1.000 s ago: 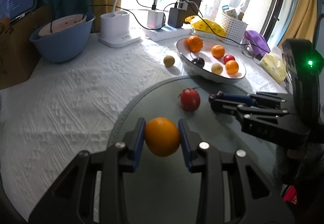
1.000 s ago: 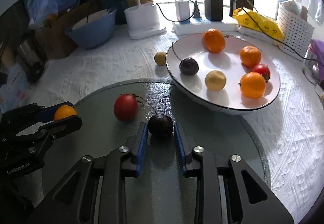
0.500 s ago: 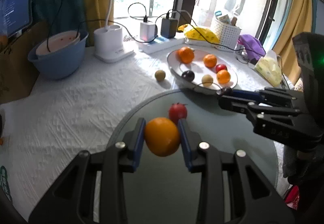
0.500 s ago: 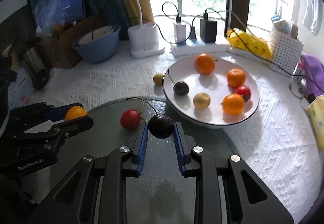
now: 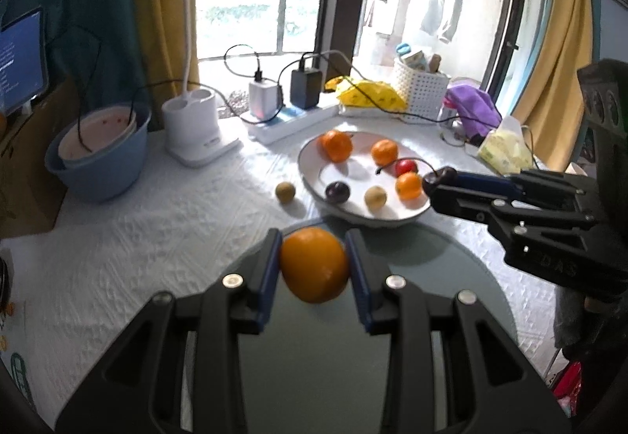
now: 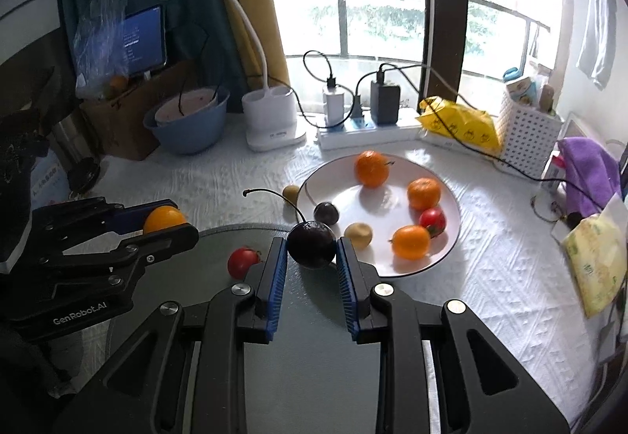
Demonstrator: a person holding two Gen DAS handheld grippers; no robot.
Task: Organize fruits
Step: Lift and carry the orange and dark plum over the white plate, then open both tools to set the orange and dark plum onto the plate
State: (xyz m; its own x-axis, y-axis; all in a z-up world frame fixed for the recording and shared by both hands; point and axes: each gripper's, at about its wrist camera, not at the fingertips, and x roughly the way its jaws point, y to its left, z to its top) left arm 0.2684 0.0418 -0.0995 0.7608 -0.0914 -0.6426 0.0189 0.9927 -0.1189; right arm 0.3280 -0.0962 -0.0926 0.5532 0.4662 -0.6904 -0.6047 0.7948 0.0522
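My left gripper [image 5: 314, 264] pinches an orange [image 5: 314, 263] above the grey round mat [image 6: 219, 249]. A red tomato [image 6: 242, 262] sits on that mat. My right gripper [image 6: 311, 251] clamps a dark cherry [image 6: 312, 244], stem curling up. Just beyond, the white plate [image 6: 447, 198] carries three oranges and other small fruits.
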